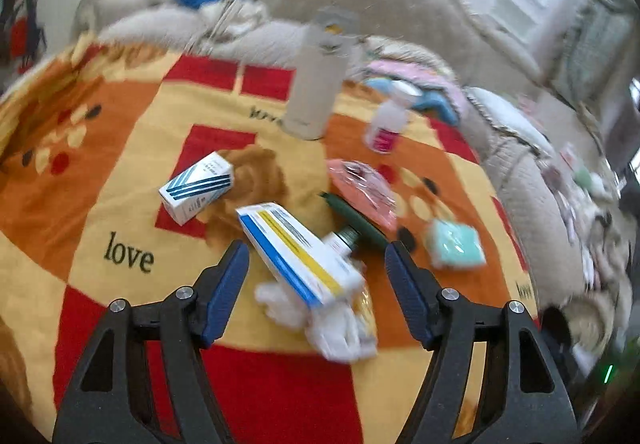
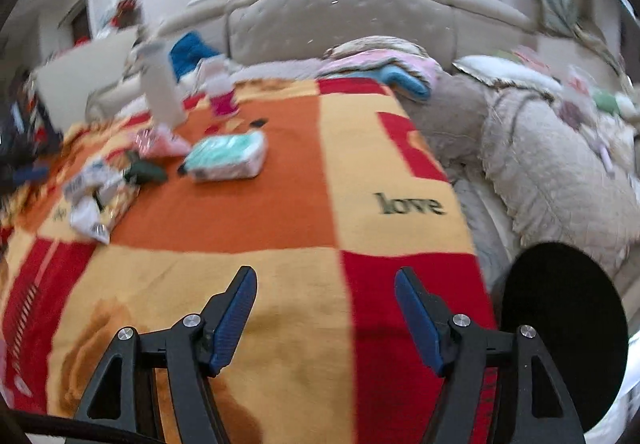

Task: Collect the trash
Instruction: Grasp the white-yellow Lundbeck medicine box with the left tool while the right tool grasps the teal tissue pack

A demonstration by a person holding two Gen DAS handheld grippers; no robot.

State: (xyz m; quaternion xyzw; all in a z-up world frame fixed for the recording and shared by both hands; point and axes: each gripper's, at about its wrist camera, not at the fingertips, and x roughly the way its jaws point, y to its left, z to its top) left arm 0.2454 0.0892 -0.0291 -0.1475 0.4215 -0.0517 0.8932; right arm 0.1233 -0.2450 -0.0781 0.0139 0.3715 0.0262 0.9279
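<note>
Trash cluster: lies on the blanket [image 1: 120, 171], ahead of the left hand-held gripper [image 1: 316, 256].
Long box [image 1: 296, 252]: white with blue and yellow stripes, lying slantwise on crumpled white tissue [image 1: 340, 328]; seen between the left fingers but touched by neither.
Small box [image 1: 198, 185]: white with dark blue stripes, left of the long box and apart from it.
Green tube [image 1: 356, 219]: dark, lying at the long box's far end.
Pink wrapper [image 1: 364, 187]: crinkled, just behind the tube.
Tissue pack [image 2: 228, 155]: mint green and white, right of the tube.
Upright items: a tall grey canister [image 1: 316, 83] and a small bottle with a pink label [image 1: 386, 123] stand further back.
Left hand-held gripper: jaws apart, nothing clamped.
Right hand-held gripper [image 2: 326, 298]: jaws apart, empty, over bare blanket well right of the cluster.
Black disc [image 2: 560, 328]: at the blanket's right edge.
Bed: beige padded headboard [image 2: 340, 19] beyond the blanket.
Image quality: both views are motion-blurred.
</note>
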